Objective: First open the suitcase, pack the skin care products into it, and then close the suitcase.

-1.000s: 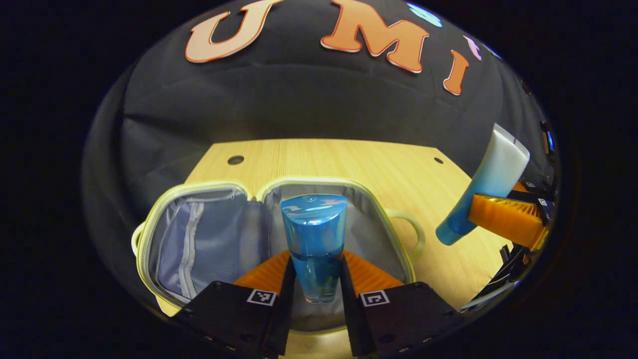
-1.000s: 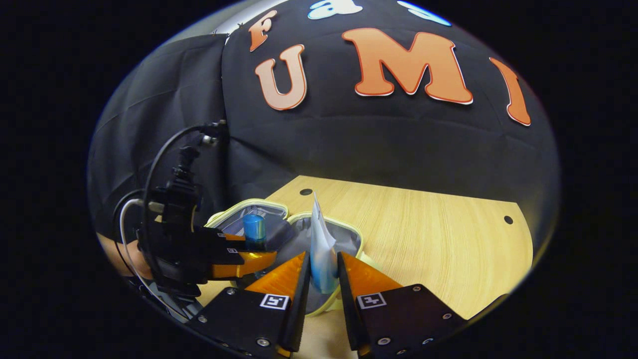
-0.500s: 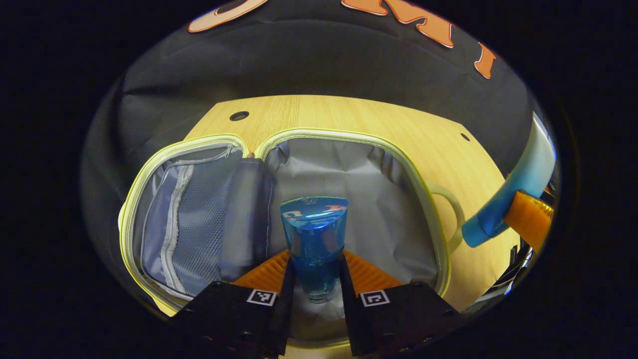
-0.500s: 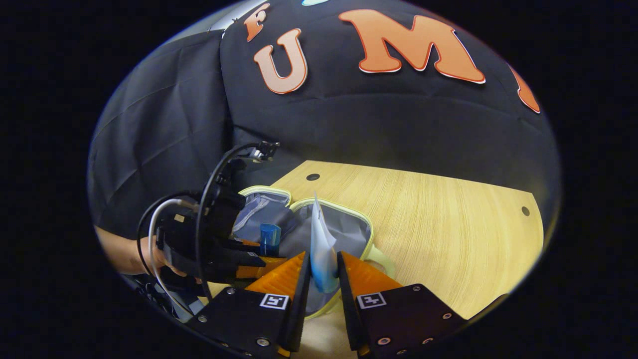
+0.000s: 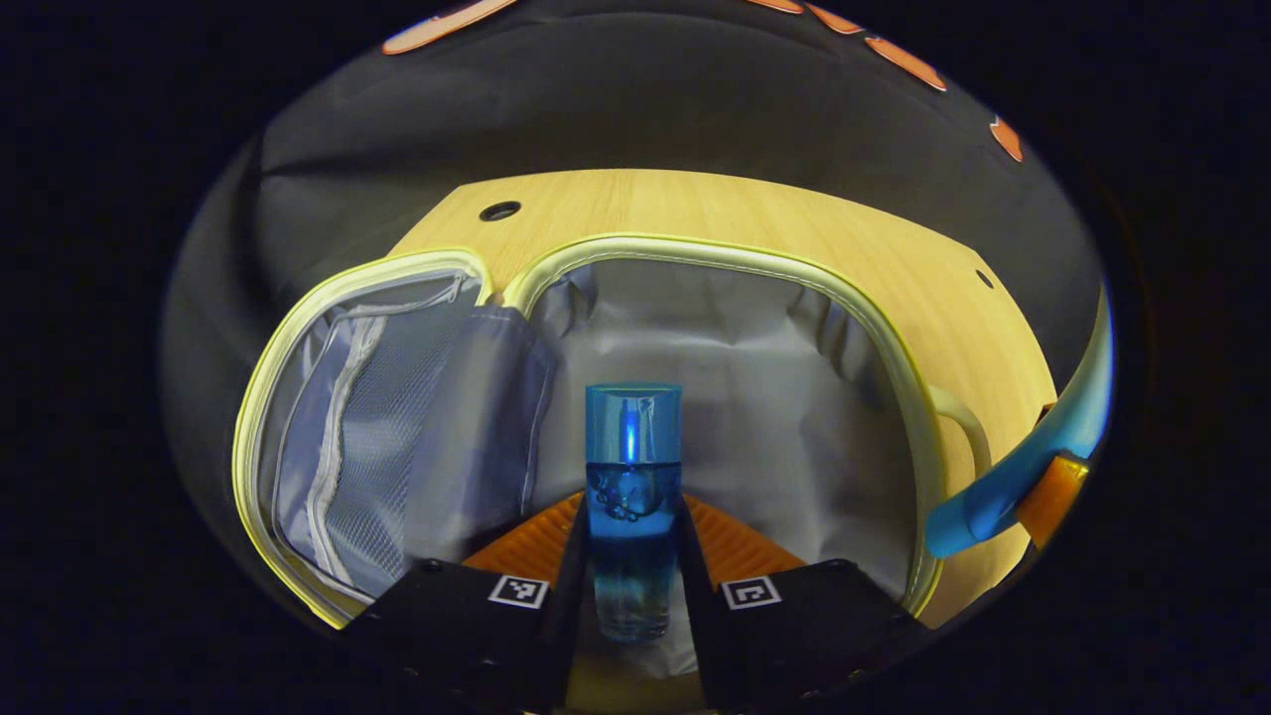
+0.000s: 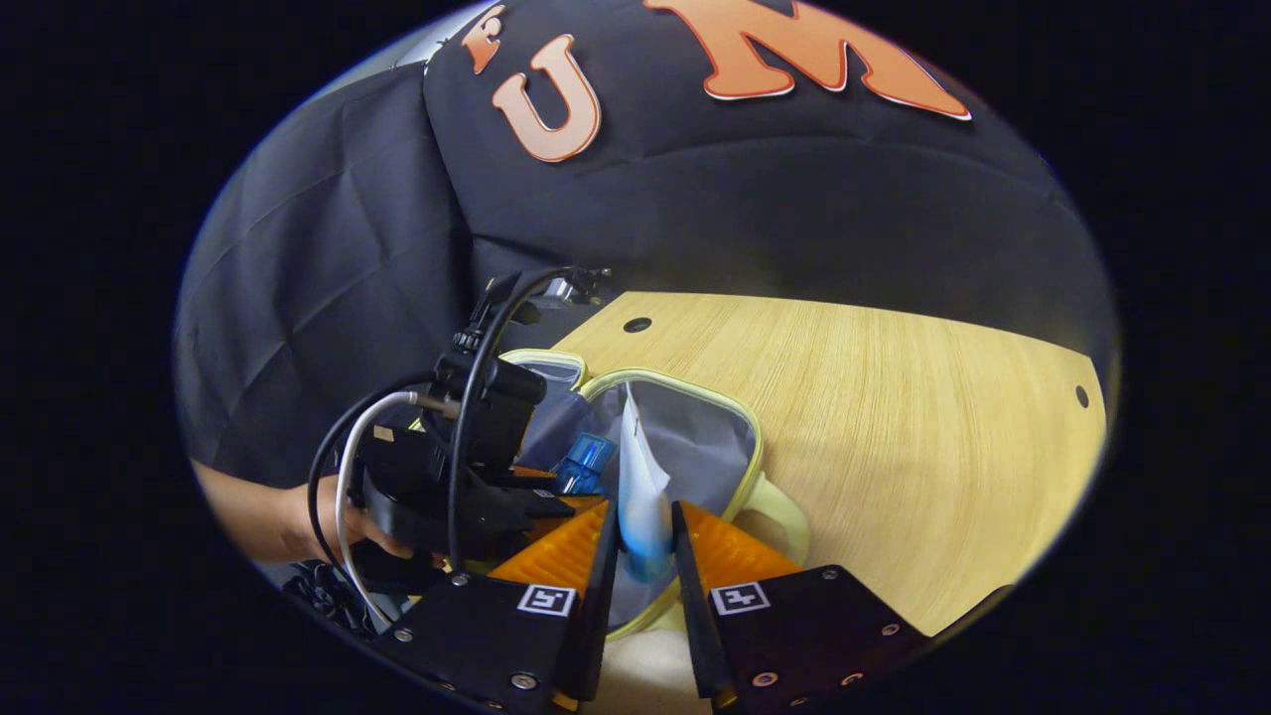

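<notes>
The suitcase (image 5: 715, 253) lies open on the wooden table, a small grey-lined case with a pale yellow rim and a mesh pocket (image 5: 348, 427) in its left half. My left gripper (image 5: 631, 586) is shut on a clear blue bottle (image 5: 632, 467) with a blue cap, held low over the right half's lining. My right gripper (image 6: 643, 571) is shut on a white-and-blue tube (image 6: 640, 487), above the case's near rim (image 6: 735, 417). In the left gripper view that tube (image 5: 1043, 447) shows at the right edge. In the right gripper view the left gripper (image 6: 477, 487) with the bottle (image 6: 584, 462) is to the left.
The wooden table (image 6: 894, 417) stretches to the right and behind the case, with small holes (image 6: 636, 325) near its corners. The case's handle (image 5: 963, 427) sticks out on its right side. A hand (image 6: 288, 506) holds the left gripper. Black cloth hangs behind.
My left gripper has come down and tipped forward, bringing the blue bottle low into the case's right half. My right gripper has moved closer over the case with the tube.
</notes>
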